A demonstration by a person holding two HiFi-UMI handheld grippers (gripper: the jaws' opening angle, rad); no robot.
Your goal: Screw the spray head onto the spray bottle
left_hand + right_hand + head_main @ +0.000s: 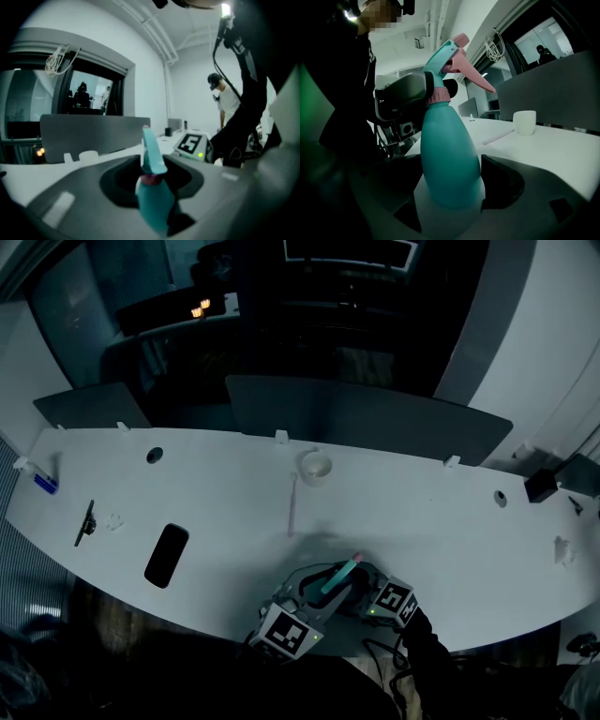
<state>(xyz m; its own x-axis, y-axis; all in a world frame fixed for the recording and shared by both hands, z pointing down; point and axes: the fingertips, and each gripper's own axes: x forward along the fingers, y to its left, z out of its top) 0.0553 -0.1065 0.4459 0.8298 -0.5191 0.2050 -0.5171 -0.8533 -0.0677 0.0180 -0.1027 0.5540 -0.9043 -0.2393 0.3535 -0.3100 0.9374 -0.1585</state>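
Note:
A teal spray bottle [336, 579] stands upright near the table's front edge, its teal spray head [446, 61] with a pink trigger and pink collar sitting on its neck. My right gripper [450, 185] is shut on the bottle's [449, 154] lower body, one jaw on each side. My left gripper [152, 187] is shut on the spray head [152, 154] up at the collar; in the right gripper view its grey body [404, 96] shows beside the neck. In the head view both grippers meet at the bottle, the left [317, 589] and the right [362, 581].
A white cup [315, 466] and a pink tube [292, 505] lie further back on the white table [441, 512]. A black phone [167, 555] and a small black tool [86, 521] lie to the left. Grey dividers [366, 418] line the far edge. A person [226, 101] stands in the background.

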